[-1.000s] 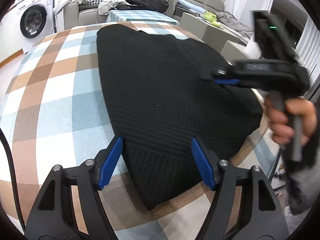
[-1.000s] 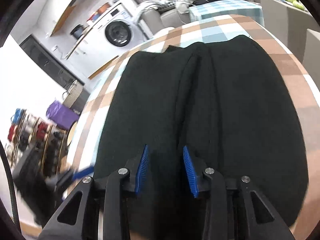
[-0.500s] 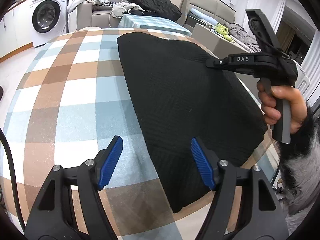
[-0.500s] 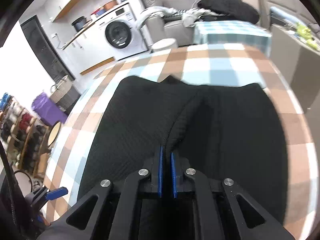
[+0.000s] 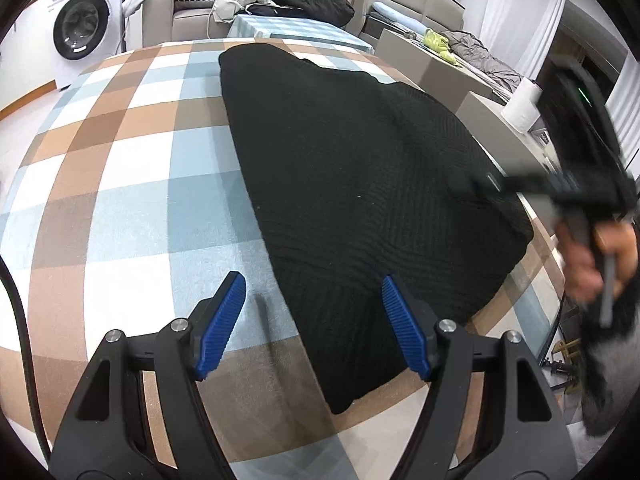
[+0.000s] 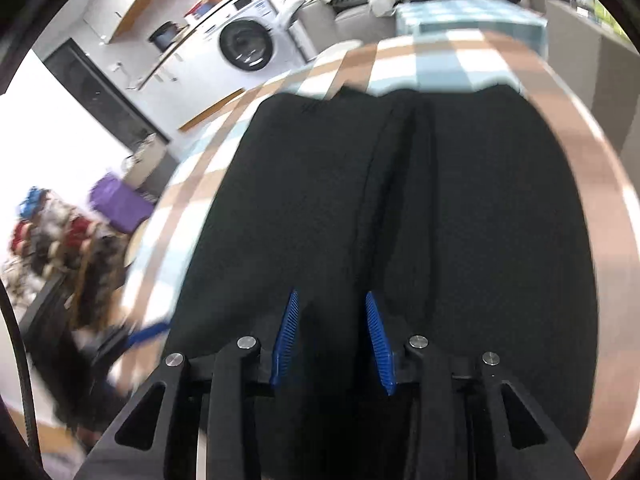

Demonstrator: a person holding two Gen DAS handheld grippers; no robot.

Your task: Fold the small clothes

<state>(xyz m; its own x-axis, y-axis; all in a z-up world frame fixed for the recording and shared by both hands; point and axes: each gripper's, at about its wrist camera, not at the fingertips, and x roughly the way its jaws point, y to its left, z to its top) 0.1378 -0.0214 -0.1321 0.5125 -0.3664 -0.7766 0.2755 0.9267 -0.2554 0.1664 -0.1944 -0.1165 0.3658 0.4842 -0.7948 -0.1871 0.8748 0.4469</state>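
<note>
**Black knit spread over a checked table as one claw lets go**

Half a second on, the right claw [image 6: 332,336] has parted its blue pads, which had been pinched together on a raised ridge of the black garment [image 6: 400,208]; its jaws are opening, with the fabric below and between them but no longer pressed. That ridge runs straight ahead of the right claw toward the far hem, and the view is blurred by motion. The left claw [image 5: 314,324] hovers released and wide, as it was a second ago, its right pad over the near corner of the garment [image 5: 360,184] and its left pad over bare cloth. The knit lies flat on the table [image 5: 120,184], which is covered in a brown, pale-blue and white check; most of the garment sits ahead and to the right of the left claw, while open check fills the space ahead and to its left. To the far right of the left claw a hand [image 5: 588,260] in a furry dark sleeve grips the other tool's handle, smeared by movement. Beyond the table, ahead of both claws, stand a white washing machine [image 5: 80,28], a beige sofa [image 5: 192,12] heaped with dark and pale clothing, and a second small checked table [image 5: 296,28]. Off to the left of the right claw, a purple bag [image 6: 120,204] and blurred shelving of coloured items sit by the wall.
</note>
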